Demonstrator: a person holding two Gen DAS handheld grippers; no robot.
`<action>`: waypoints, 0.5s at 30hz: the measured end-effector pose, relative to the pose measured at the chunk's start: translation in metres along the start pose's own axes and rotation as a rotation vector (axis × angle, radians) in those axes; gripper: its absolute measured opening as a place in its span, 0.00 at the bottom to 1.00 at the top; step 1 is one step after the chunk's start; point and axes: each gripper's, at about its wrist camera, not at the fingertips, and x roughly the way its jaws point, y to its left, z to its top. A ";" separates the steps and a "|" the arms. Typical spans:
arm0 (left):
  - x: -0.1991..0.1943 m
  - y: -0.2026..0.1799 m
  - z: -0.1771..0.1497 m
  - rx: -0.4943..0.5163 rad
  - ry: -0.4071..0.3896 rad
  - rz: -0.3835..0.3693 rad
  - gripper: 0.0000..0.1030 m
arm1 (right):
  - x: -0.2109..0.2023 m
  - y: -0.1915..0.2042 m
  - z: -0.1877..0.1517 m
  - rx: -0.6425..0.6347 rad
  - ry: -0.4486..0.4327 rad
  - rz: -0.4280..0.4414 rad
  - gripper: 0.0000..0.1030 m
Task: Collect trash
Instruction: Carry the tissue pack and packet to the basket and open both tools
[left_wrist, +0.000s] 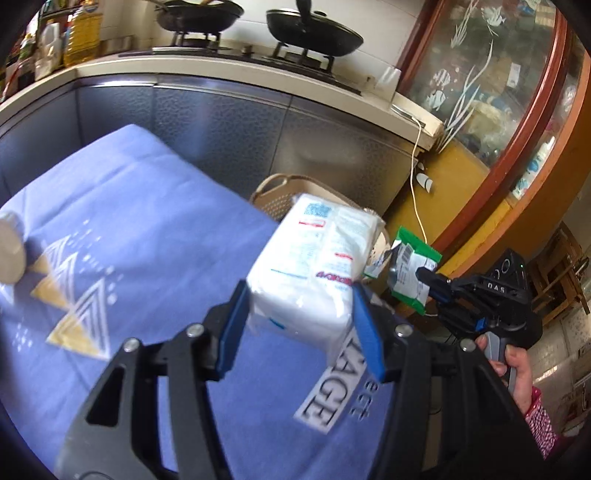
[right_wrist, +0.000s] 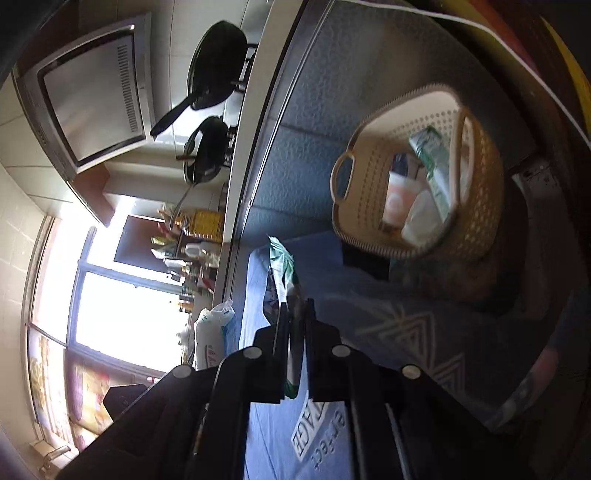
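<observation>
Kitchen, blue cloth over bench, stove with pans behind. Left hand-held gripper pinching white tissue pack, held clear above cloth, near bench edge. Right hand-held gripper pressed onto green wrapper, also lifted. Beyond: beige basket off bench's far edge, trash already inside. Likely step: carry both to basket. Do it well: get squarely over rim before letting go, release wrapper low so it won't flutter out.
</observation>
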 end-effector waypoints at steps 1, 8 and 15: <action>0.017 -0.008 0.013 0.011 0.012 -0.008 0.51 | -0.002 -0.001 0.011 -0.003 -0.019 -0.011 0.08; 0.128 -0.044 0.076 0.066 0.119 -0.001 0.52 | 0.017 -0.011 0.075 -0.119 -0.052 -0.176 0.08; 0.207 -0.036 0.098 -0.009 0.247 0.073 0.61 | 0.072 -0.030 0.093 -0.190 0.049 -0.312 0.08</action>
